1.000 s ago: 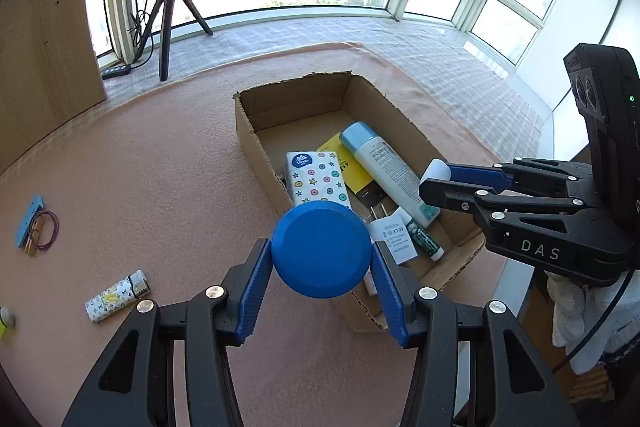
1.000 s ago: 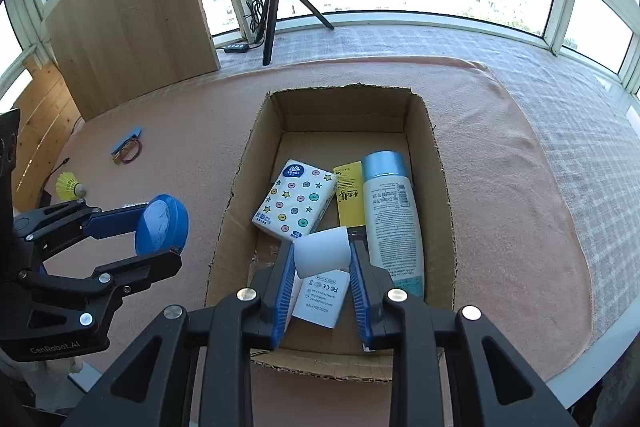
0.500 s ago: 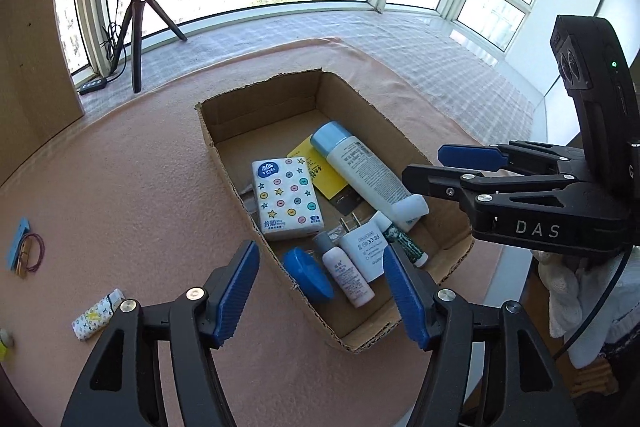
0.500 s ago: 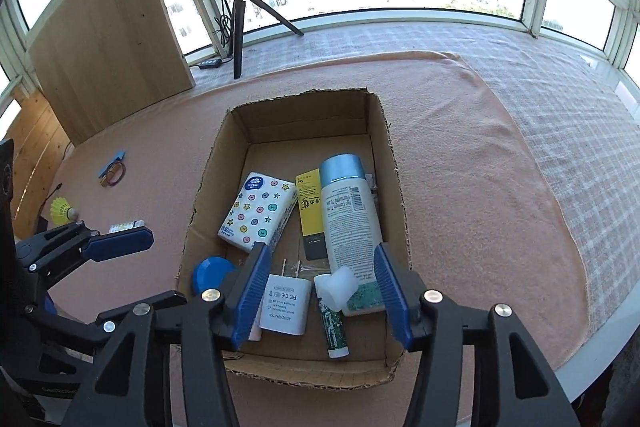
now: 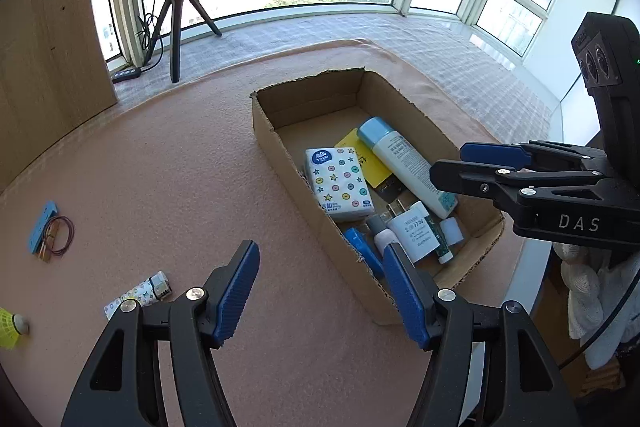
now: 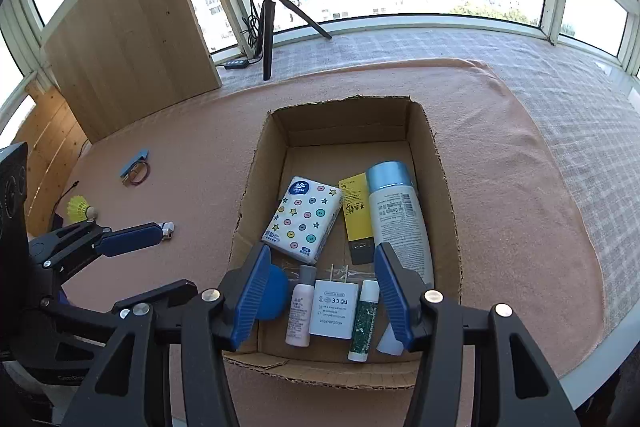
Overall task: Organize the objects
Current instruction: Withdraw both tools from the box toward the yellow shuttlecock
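An open cardboard box (image 5: 264, 131) (image 6: 256, 187) sits on the pink cloth. It holds a star-print tissue pack (image 6: 304, 223), a spray bottle (image 6: 396, 223), a white charger (image 6: 334, 307), a blue round lid (image 6: 276, 291) (image 5: 362, 247) and a small white roll (image 6: 388, 343) (image 5: 452, 231). My left gripper (image 5: 320, 251) stands open and empty above the box's near left wall. My right gripper (image 6: 321, 251) hangs open and empty over the box's near end. On the cloth to the left lie a patterned lighter (image 5: 138, 295), a yellow shuttlecock (image 5: 10, 323) and a blue clip with rubber bands (image 5: 44, 231).
A ring light on a tripod (image 5: 176, 27) stands at the back by the windows, beside a wooden board (image 6: 128, 47). The table edge (image 6: 580, 367) runs close to the box's near right corner. Both grippers hang close together over the box's near end.
The left gripper opened and its blue lid dropped into the box. The right gripper opened and let its white roll fall into the near right corner. The left gripper then drew back left.
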`<action>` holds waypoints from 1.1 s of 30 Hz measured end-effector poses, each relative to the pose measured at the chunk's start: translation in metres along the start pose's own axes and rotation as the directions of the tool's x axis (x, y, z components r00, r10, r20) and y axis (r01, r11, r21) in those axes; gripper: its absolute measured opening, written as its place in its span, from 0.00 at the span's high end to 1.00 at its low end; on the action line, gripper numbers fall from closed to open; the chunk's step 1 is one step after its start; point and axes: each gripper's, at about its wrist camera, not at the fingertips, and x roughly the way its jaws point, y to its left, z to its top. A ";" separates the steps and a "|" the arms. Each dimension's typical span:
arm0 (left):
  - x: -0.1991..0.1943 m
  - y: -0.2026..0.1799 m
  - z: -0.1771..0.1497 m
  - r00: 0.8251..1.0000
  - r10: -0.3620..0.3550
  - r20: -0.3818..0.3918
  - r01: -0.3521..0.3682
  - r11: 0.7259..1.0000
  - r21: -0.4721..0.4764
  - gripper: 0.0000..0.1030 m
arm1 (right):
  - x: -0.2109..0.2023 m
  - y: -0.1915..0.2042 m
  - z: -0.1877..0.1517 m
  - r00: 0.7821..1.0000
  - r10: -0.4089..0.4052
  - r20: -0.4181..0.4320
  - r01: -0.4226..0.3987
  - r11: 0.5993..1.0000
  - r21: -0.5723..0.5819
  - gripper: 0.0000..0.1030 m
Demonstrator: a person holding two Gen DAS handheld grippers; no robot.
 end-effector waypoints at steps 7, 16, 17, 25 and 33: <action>-0.008 0.060 -0.018 0.997 0.068 -0.025 -0.070 0.994 -0.084 0.34 | 0.004 0.028 0.002 0.999 0.051 -0.003 -0.051 0.999 -0.006 0.51; -0.026 0.131 -0.050 0.990 0.134 -0.046 -0.141 0.971 -0.195 0.34 | 0.016 0.082 0.006 0.993 0.113 -0.021 -0.114 0.991 -0.068 0.51; -0.030 0.139 -0.053 0.989 0.143 -0.045 -0.149 0.967 -0.205 0.34 | 0.018 0.088 0.006 0.993 0.119 -0.024 -0.120 0.990 -0.076 0.51; -0.066 0.207 -0.081 0.972 0.233 -0.036 -0.232 0.920 -0.315 0.34 | 0.036 0.136 0.002 0.984 0.163 -0.064 -0.170 0.977 -0.125 0.51; -0.105 0.284 -0.116 0.944 0.326 -0.038 -0.311 0.850 -0.425 0.34 | 0.061 0.188 0.004 0.972 0.205 -0.115 -0.223 0.957 -0.183 0.51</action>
